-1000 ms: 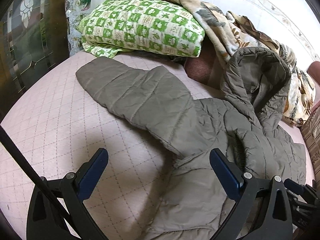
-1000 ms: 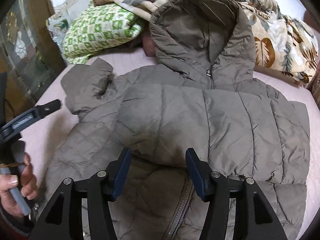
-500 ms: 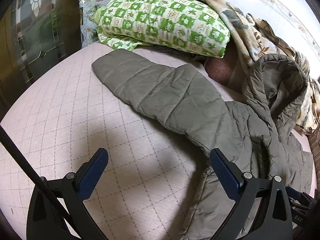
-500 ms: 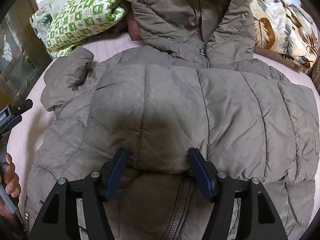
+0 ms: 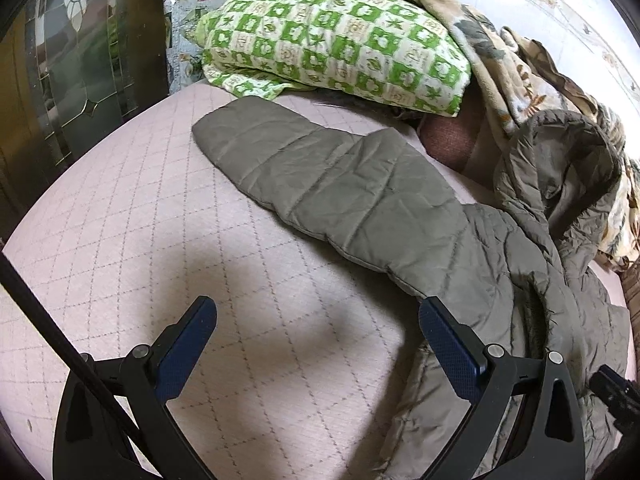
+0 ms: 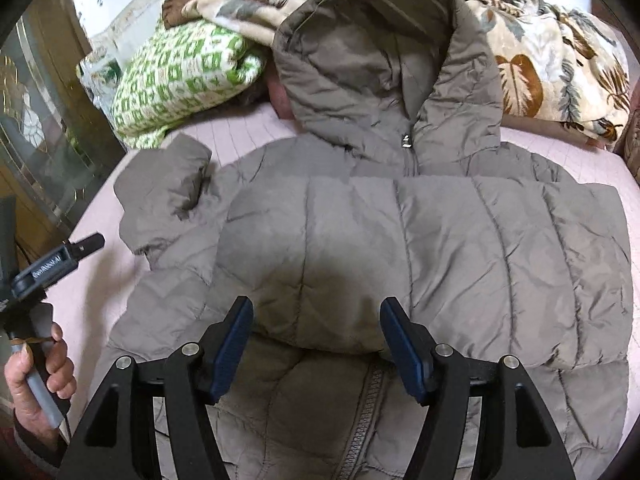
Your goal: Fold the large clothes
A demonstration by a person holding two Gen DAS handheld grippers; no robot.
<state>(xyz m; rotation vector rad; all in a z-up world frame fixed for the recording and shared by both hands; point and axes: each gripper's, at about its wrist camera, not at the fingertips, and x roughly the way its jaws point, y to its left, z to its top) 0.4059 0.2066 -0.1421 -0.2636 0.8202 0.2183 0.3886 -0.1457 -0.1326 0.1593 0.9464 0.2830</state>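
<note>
A grey-brown quilted hooded jacket point(image 6: 460, 240) lies front-up on the pink bed, its hood point(image 6: 384, 60) towards the pillows. One sleeve is folded across the chest, and its rounded lower edge lies between the fingers of my right gripper point(image 6: 317, 308), which is open with its pads off the cloth. The other sleeve point(image 5: 320, 176) stretches flat to the upper left. My left gripper point(image 5: 316, 320) hovers open over bare bedding beside the jacket's side point(image 5: 500, 280), holding nothing. A person's hand point(image 6: 40, 364) grips its handle.
A green-and-white checked pillow point(image 5: 336, 36) and a leaf-patterned blanket point(image 6: 560, 52) are heaped at the head of the pink quilted bed point(image 5: 140, 240). A dark glazed cabinet point(image 5: 68, 64) stands along the left side. A thin black rod point(image 5: 60, 340) crosses the lower left.
The left gripper has shifted left, off the jacket's body and over bare bedding. The right gripper's jaws have widened a little around the folded sleeve's edge.
</note>
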